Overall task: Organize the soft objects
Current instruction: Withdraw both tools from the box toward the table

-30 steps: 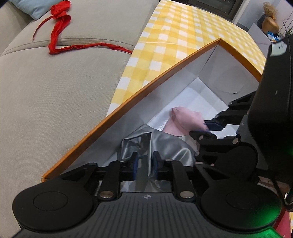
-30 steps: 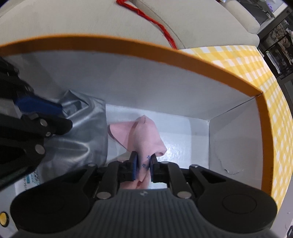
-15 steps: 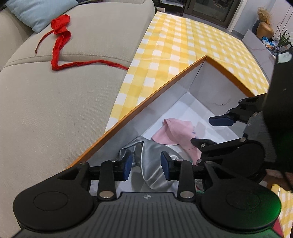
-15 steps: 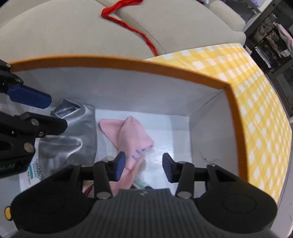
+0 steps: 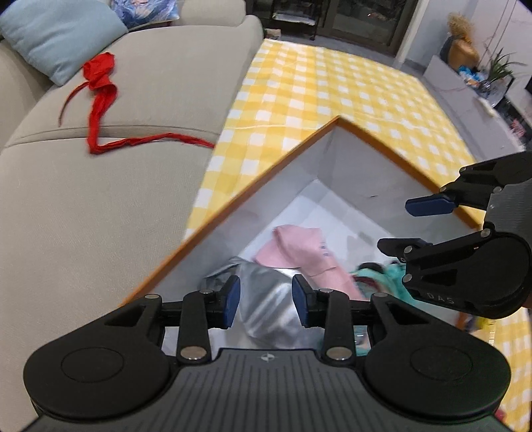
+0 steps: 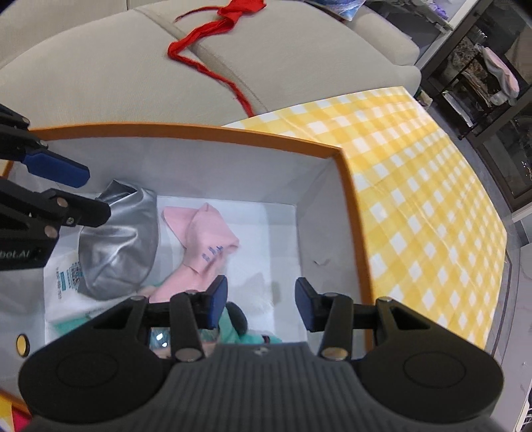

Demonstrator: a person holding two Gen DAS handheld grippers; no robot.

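An orange-rimmed white box (image 5: 256, 196) (image 6: 349, 186) holds a silver cloth (image 5: 276, 305) (image 6: 119, 246), a pink cloth (image 5: 296, 246) (image 6: 202, 232) and a teal soft item (image 5: 392, 279) (image 6: 232, 329). My left gripper (image 5: 264, 300) hovers open above the silver cloth, nothing pressed between its pads. My right gripper (image 6: 261, 300) is open above the box floor, right of the pink cloth. Each gripper shows in the other's view, the right gripper (image 5: 415, 222) and the left gripper (image 6: 79, 192). A red ribbon-like cloth (image 5: 99, 99) (image 6: 212, 30) lies on the beige sofa (image 5: 99, 199).
The box stands on a yellow checked tablecloth (image 5: 332, 86) (image 6: 415, 166) beside the sofa. A light blue cushion (image 5: 56, 36) rests at the sofa's back. A printed white bag (image 6: 66, 275) lies under the silver cloth. Dark shelving (image 6: 482, 83) stands beyond the table.
Both grippers let go: the left released the silver cloth, the right the pink cloth. Both have risen above the box, and the cloths lie inside.
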